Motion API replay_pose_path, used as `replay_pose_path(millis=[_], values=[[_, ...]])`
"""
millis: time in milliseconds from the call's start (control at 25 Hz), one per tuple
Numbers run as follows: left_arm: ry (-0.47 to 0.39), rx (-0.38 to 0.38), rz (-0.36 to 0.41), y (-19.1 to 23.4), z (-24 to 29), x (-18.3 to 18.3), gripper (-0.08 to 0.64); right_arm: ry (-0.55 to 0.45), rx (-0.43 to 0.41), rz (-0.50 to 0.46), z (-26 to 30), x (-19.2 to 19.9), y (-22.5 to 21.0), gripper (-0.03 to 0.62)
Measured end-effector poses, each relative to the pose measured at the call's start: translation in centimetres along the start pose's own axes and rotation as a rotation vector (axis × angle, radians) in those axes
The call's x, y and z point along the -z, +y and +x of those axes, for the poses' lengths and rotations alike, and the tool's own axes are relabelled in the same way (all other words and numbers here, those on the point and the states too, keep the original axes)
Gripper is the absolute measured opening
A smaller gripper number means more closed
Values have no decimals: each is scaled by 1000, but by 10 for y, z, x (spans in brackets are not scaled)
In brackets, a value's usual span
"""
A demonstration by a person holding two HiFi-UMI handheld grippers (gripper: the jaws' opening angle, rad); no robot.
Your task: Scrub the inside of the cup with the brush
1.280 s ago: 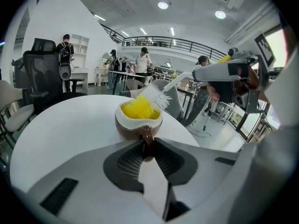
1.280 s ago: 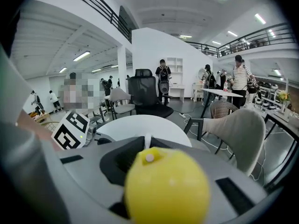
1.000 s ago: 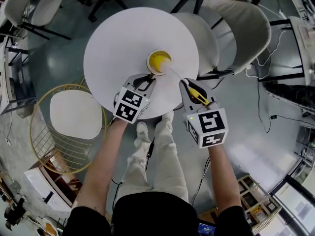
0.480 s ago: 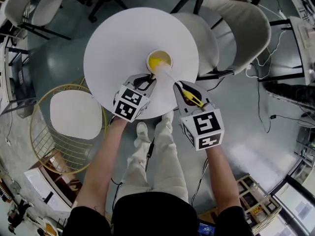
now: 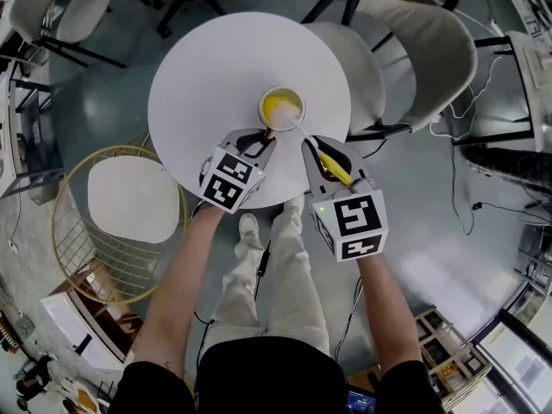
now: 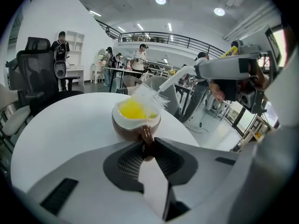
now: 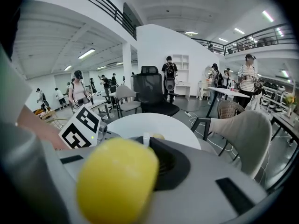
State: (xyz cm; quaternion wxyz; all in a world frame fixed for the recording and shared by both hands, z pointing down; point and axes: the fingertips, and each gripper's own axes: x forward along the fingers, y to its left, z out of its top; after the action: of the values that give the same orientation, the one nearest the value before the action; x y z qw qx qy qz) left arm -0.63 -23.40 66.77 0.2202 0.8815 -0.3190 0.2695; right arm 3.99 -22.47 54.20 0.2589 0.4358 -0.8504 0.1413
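Left gripper [image 6: 147,149] narrow, seemingly on cup handle [image 6: 146,135]

cup [image 5: 281,109] on the round table [image 5: 216,67] at upper centre of the head view, near the table's lower right edge, brush [image 5: 335,167] head inside the cup, left gripper [image 5: 261,138] just below the cup, clamped on its handle, right gripper [image 5: 317,149] at lower right of the cup, gripping the brush, chair [image 5: 431,50] at upper right beyond the table, wire-framed seat [image 5: 129,201] at left

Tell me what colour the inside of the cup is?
Bright yellow. The cup shows it best in the left gripper view.
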Motion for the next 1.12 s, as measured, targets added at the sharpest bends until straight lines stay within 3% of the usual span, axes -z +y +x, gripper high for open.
replay_pose_path(millis=[720,1120], values=[[-4,-9,6,1,0,0,80,-3,88,-11,-1,-2,-27,49],[15,-19,12,2,-1,3,78,57,64,-17,-7,5,-22,49]])
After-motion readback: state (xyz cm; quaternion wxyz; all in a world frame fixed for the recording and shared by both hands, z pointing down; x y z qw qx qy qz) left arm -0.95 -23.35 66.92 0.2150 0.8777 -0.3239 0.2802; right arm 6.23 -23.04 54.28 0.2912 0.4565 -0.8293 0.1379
